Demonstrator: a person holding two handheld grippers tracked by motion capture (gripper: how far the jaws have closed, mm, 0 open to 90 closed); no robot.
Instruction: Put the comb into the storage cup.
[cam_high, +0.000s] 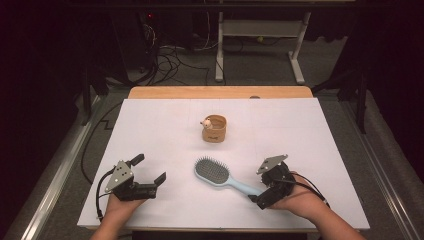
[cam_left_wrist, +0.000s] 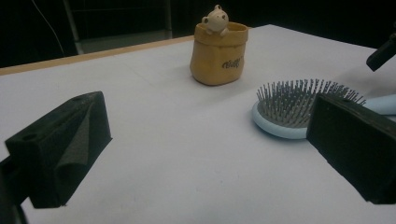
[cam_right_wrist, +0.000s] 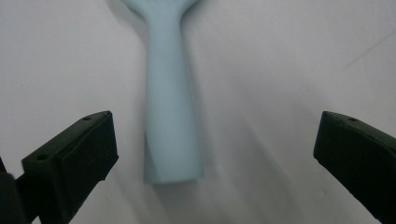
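Observation:
A light-blue hairbrush (cam_high: 216, 173) lies bristles up on the white table (cam_high: 150, 125), its handle pointing to the near right. My right gripper (cam_high: 258, 191) is open at the handle's end. In the right gripper view the handle (cam_right_wrist: 170, 102) lies between the spread jaws, nearer the left one, and neither jaw touches it; the right gripper (cam_right_wrist: 215, 154) holds nothing. My left gripper (cam_high: 149, 168) rests open at the near left, empty. In the left gripper view the left gripper (cam_left_wrist: 205, 154) faces the brush head (cam_left_wrist: 294, 109), which lies ahead to the right.
A tan pouch-shaped cup (cam_high: 214, 129) with a small figure on its rim stands mid-table behind the brush, also as the cup (cam_left_wrist: 219, 53) in the left gripper view. A wooden strip (cam_high: 220, 92) borders the far edge. Cables and a desk frame (cam_high: 260, 45) lie on the floor beyond.

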